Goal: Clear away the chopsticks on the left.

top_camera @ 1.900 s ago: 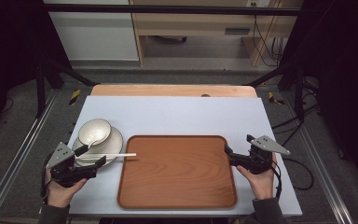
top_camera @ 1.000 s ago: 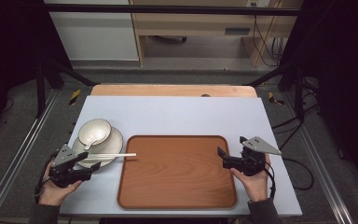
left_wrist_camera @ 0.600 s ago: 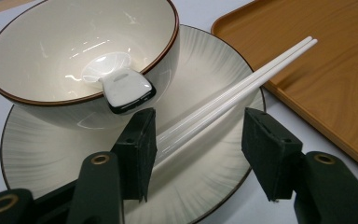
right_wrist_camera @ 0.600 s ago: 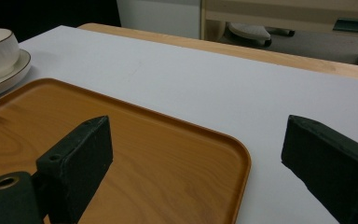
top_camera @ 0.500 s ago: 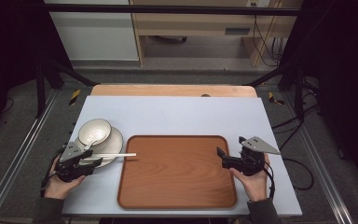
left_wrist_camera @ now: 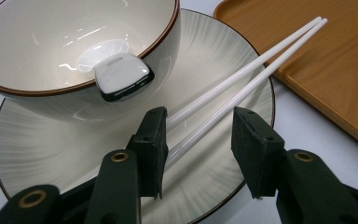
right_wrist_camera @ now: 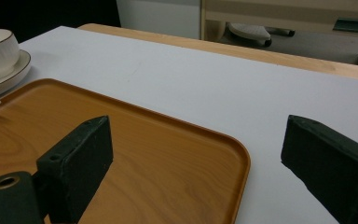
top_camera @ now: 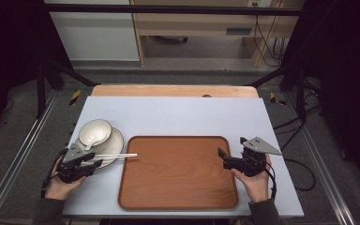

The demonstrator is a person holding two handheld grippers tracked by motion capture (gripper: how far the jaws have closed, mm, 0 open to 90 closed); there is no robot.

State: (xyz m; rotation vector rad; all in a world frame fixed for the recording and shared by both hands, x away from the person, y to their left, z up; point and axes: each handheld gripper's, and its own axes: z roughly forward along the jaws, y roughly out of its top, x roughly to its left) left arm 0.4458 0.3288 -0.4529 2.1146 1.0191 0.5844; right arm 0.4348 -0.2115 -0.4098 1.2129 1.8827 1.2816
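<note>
White chopsticks (left_wrist_camera: 242, 77) lie across the plate (left_wrist_camera: 205, 56), tips over the tray (top_camera: 178, 171), between the left claw (left_wrist_camera: 198, 142), whose jaws have been closing, one pad touching. Its view reveals a spoon (left_wrist_camera: 119, 74) in the bowl (left_wrist_camera: 42, 51). The right claw (right_wrist_camera: 196, 154) gapes empty over the tray's right rim.

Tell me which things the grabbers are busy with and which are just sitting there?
In use:
- white chopsticks, lying between the left gripper's jaws, which have just been closing
- plate they rest on

Just sitting there:
- bowl with a spoon in it
- wooden tray
- right gripper, open above the tray's edge
</note>
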